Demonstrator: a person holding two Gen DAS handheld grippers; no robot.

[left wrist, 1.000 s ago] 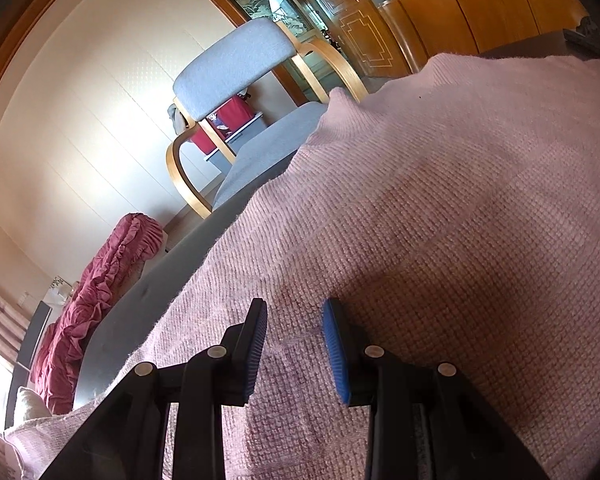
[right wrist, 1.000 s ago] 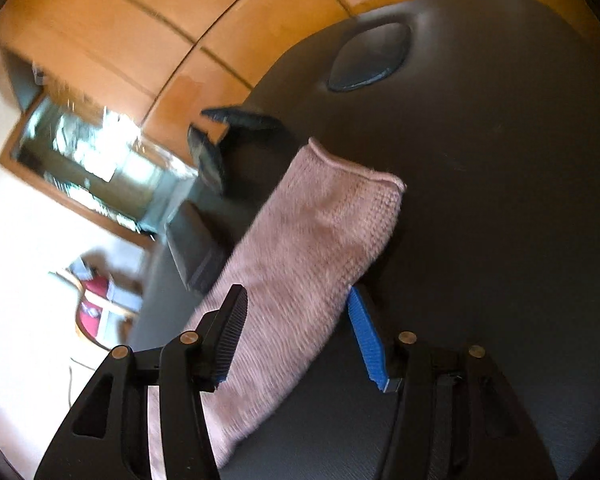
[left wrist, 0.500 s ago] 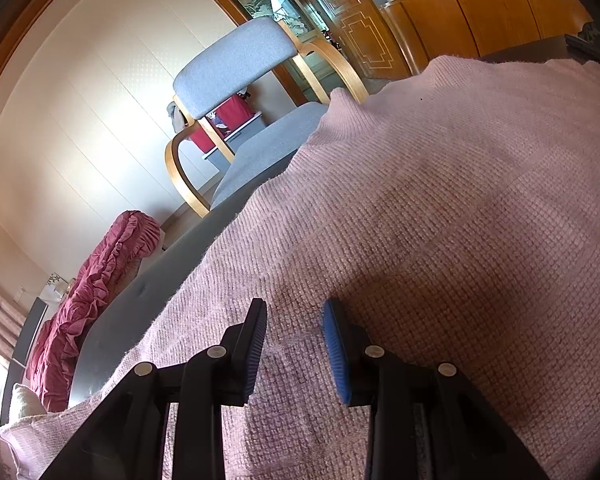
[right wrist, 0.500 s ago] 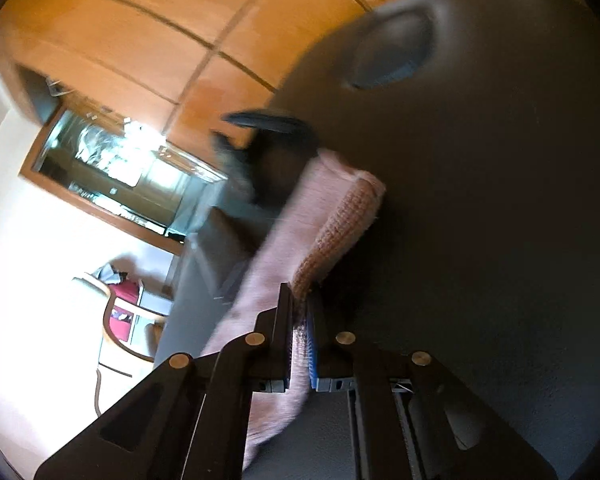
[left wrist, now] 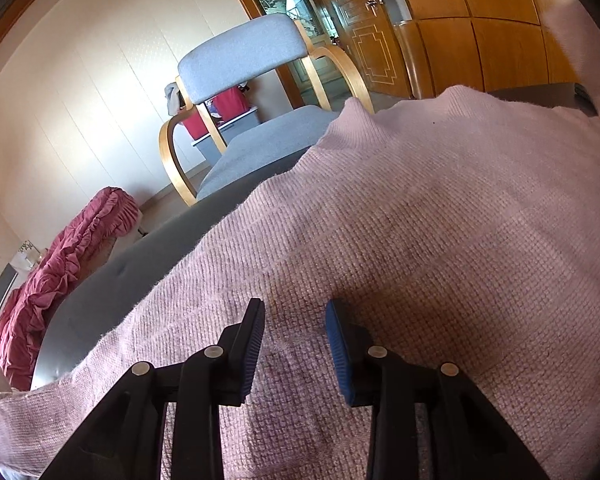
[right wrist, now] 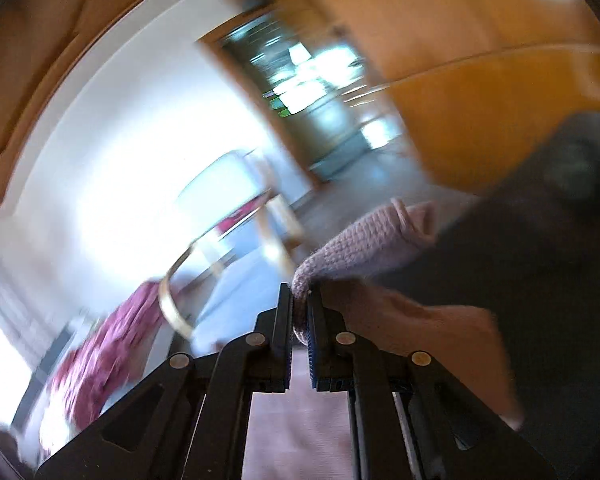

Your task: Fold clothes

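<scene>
While the pink knitted sweater point(left wrist: 400, 220) lies spread over the dark grey table point(left wrist: 112, 292), the left claw point(left wrist: 294, 344) hovers low above its near part, its jaws having just been opening a little, parted with only the flat knit below them and nothing gripped. In the blurred right wrist view, the right claw point(right wrist: 299, 320) is clamped tight on a bunched sleeve end point(right wrist: 364, 248) of the sweater, which trails off to the right over the table point(right wrist: 540, 260). Beyond the far left edge stands a grey padded chair point(left wrist: 240, 56), and a crimson ruffled cloth point(left wrist: 56, 264) hangs farther left.
</scene>
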